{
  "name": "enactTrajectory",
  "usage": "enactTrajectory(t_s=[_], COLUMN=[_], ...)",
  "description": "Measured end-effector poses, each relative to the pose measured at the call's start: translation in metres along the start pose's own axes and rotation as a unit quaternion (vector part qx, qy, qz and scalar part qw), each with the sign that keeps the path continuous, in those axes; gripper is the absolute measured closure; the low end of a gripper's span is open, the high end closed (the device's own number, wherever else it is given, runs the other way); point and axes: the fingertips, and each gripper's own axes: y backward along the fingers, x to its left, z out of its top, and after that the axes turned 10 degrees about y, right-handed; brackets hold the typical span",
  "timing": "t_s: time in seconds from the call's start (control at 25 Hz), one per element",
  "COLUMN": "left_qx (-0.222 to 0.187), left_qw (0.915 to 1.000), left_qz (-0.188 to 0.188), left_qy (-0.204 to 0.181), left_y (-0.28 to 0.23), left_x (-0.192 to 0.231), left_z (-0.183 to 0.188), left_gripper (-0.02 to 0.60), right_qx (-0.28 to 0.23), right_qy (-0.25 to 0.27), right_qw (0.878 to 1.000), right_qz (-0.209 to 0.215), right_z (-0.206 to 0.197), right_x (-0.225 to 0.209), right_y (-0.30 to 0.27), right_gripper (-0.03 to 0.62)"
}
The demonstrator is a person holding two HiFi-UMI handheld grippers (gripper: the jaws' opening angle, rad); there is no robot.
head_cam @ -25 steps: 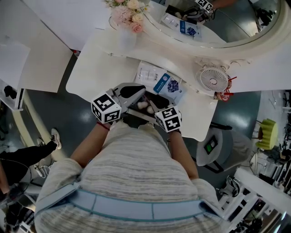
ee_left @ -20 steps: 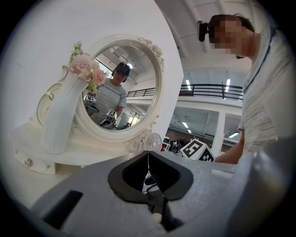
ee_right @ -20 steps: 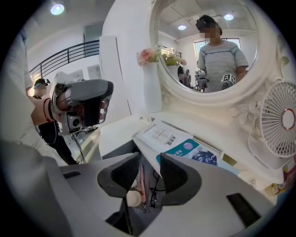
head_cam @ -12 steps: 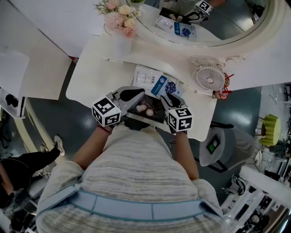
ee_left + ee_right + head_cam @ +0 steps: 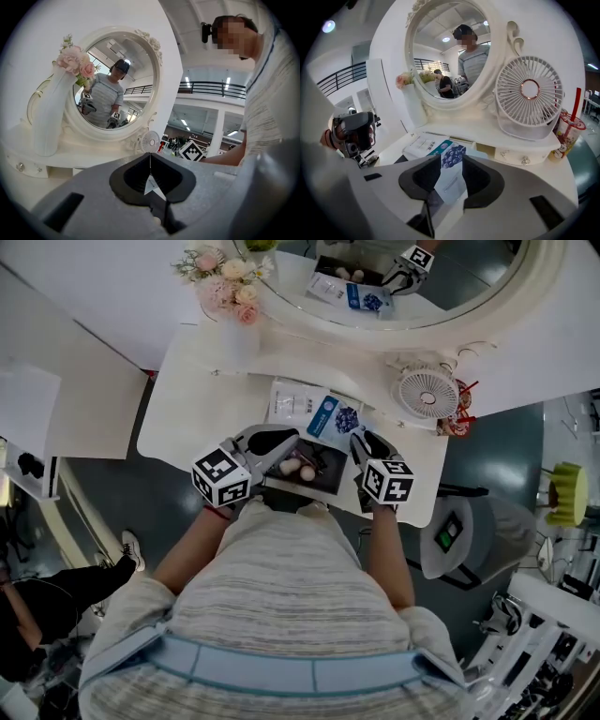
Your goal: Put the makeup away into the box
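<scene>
Flanking the black box [image 5: 323, 486], jaws are pressed together on the left gripper [image 5: 150, 160] and held spread on the right gripper [image 5: 451, 165].

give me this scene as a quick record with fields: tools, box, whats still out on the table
surface: white dressing table with a round mirror
box: black box at the front edge, between the two tools
in box: two pale rounded items; darker contents too small to tell
still out: blue packet and white packet, flat behind the box
left tool: jaws together, at the box's left side
right tool: jaws apart, gripping nothing, aimed at the blue packet
other: fan, vase of flowers
</scene>
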Motion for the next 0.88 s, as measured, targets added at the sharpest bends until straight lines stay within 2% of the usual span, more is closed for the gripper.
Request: enactTrajectory(t_s=[0.24,0.56,0.88], left_qx=[0.009,0.020,0.029], left_qw=[1.0000,0.9998,0.9996], left_qz=[-0.001,-0.002,-0.001], left_qy=[-0.001,-0.002,-0.003], left_y=[-0.005,-0.012,-0.013], left_x=[-0.004,-0.008,-0.012], left_z=[-0.003,-0.006,-0.011], left_gripper=[0.568,0.566,0.566], right_qx=[0.013,0.006,-0.018], right_qy=[-0.048,-0.121,-0.235], right_qw=[0.999,0.993,0.971], right_qz=[-0.010,-0.009,0.029], right_z=[-0.022,-0.040,-0.046], right_x=[-0.018,-0.031,-0.036], right_y=[0.000,-0.004,-0.016], right_gripper=[0.470,0.470,0.470])
